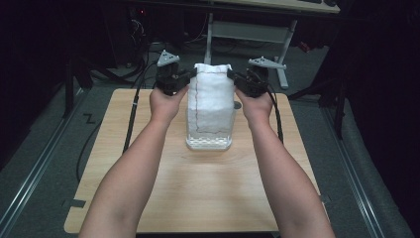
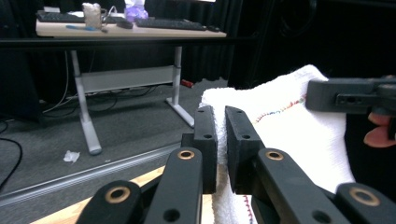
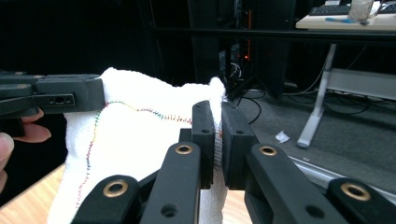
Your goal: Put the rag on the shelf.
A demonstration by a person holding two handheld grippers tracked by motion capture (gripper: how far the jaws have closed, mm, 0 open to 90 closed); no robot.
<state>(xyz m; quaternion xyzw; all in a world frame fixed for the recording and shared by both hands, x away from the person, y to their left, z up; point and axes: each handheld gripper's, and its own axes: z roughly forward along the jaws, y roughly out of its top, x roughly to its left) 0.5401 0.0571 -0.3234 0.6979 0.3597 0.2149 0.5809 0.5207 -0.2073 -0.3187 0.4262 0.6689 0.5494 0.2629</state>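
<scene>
High view: white towel (image 1: 210, 94) with coloured stitching held upright over clear container (image 1: 209, 141) on bench (image 1: 198, 183); left gripper (image 1: 190, 75) and right gripper (image 1: 232, 75) jaws clamp its top corners.

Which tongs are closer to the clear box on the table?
Neither clearly. Left tongs and right tongs each pinch a top corner of the white towel, about equally high above the clear box.
</scene>
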